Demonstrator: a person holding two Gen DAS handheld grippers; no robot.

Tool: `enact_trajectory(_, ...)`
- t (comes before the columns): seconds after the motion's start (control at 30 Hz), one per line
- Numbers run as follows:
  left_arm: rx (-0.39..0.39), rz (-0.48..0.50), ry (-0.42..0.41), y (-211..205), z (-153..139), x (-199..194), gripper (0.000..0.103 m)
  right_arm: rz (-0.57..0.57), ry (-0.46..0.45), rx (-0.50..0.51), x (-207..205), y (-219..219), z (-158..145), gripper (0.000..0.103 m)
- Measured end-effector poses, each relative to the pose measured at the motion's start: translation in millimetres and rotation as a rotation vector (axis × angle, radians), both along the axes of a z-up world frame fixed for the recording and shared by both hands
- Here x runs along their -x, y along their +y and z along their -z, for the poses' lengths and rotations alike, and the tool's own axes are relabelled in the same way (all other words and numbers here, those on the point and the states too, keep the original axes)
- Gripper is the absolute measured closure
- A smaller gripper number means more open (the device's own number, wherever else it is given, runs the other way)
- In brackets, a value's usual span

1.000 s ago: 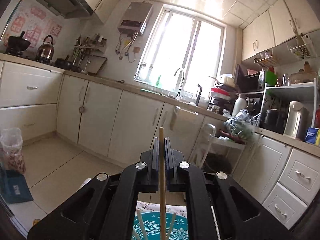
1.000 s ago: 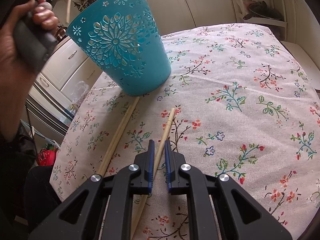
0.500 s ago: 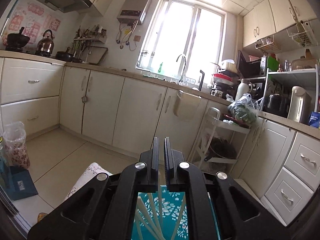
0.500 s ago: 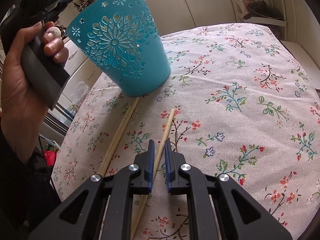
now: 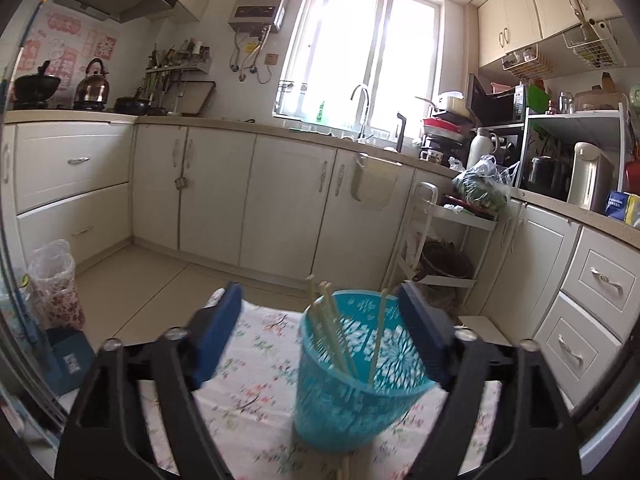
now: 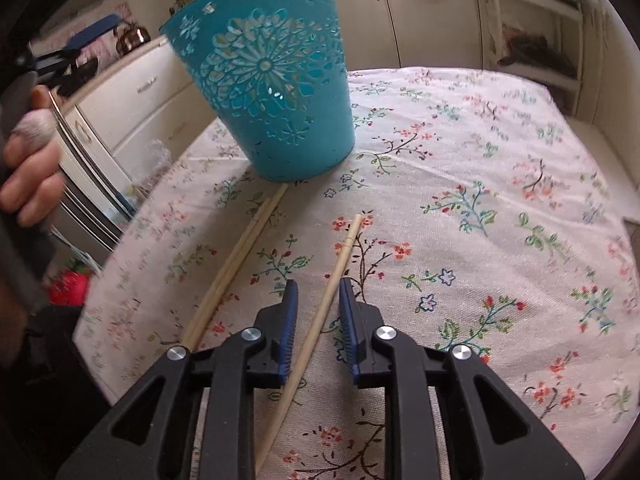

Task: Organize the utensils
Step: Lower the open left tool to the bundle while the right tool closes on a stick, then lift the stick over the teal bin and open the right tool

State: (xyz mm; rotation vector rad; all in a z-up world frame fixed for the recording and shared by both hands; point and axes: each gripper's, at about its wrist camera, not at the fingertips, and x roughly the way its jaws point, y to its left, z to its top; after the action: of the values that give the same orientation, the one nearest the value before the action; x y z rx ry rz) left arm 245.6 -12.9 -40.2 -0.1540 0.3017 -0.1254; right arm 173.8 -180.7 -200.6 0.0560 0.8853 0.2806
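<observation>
While the left gripper (image 5: 320, 320) has just been opened wide above the teal plastic cup (image 5: 352, 384), a thin wooden chopstick (image 6: 320, 312) is perhaps loosely straddled by the right gripper's (image 6: 318, 292) narrow jaws.

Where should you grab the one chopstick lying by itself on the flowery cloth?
Probably around the middle of the lone chopstick, coming down from above with one jaw on each long side. It lies flat and thin; the right hand-held gripper already straddles it.
</observation>
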Motion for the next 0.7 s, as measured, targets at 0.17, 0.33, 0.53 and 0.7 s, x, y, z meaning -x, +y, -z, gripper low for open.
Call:
enact_trajectory(0.17,-0.016,0.005,0.077,18.8,26.3,28.8,0.008,0.006,0.022,-0.027,1.4,-7.8,-3.1,0.097)
enact_trajectory(0.33,0.003,0.004,0.164,34.6,57.9,29.8,0.008,0.046,-0.079,-0.264,17.7,-38.3,-47.1,0.097)
enact_trajectory(0.53,0.023,0.009,0.207,41.0,69.7,23.4,0.008,0.043,-0.291,-0.409,23.8,-46.4,-122.8,0.097)
enact_trajectory(0.7,0.044,0.011,0.245,42.8,77.8,18.8,0.008,0.035,-0.483,-0.466,-4.4,-34.3,-174.6,0.097)
